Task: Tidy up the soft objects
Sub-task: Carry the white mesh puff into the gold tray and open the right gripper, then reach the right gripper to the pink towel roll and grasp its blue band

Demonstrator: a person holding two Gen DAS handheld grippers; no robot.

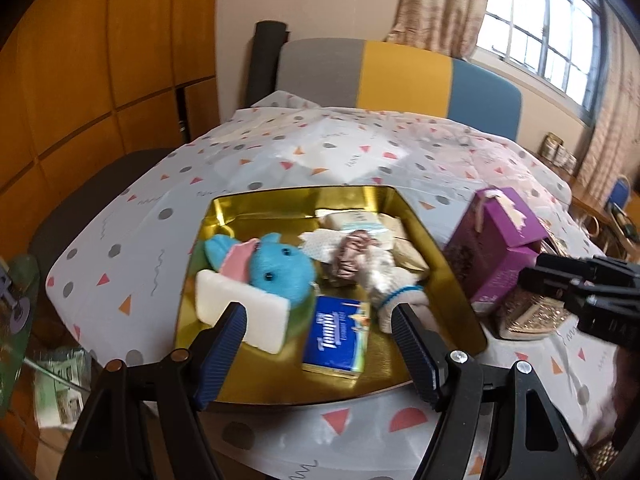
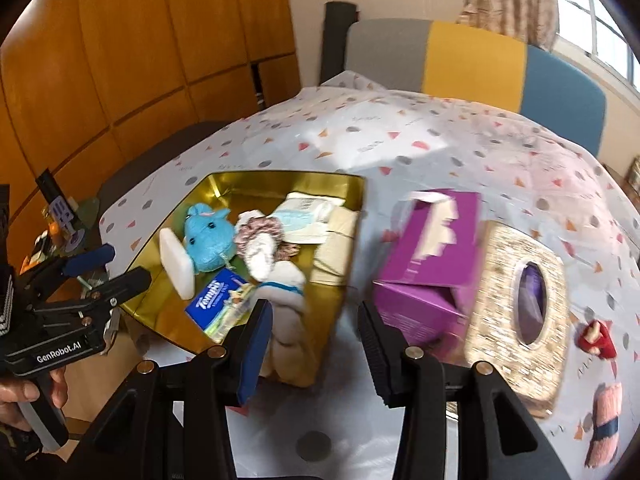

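Blue-padded fingers of the left gripper [image 1: 318, 320] stand spread wide in the foreground of the left wrist view, nothing between them, hovering over the near edge of the gold tin [image 1: 452, 264]. That tin sits on a table under a patterned cloth [image 1: 344, 148], and it is well filled. At its near left leans a white sponge block [image 1: 244, 312], touching the blue plush toy [image 1: 280, 270] just behind it. Beside them lies a blue tissue packet [image 1: 334, 340], flat on the gold floor. A pinkish scrunchie [image 1: 350, 258] sits mid-tin, with a white sock with a blue band [image 1: 394, 288] running from it toward the near right wall. At the far end rest pale wrapped packs [image 1: 360, 222] and a beige pack [image 1: 412, 256] against the right wall.

Over to the right wrist view: the right gripper [image 2: 312, 320] has its jaws parted and empty, above the tin's near corner, where the sock drapes close to the left pad without being pinched. Right of the tin, outside it, a purple carton [image 2: 432, 248] lies on its side with one end flap open, contents not visible. Touching it is a glittery tissue box cover [image 2: 512, 280] with an oval opening showing something dark purple inside. Loose on the cloth at far right lie a small red plush item [image 2: 598, 338] and a pink rolled cloth with a dark band [image 2: 604, 424].
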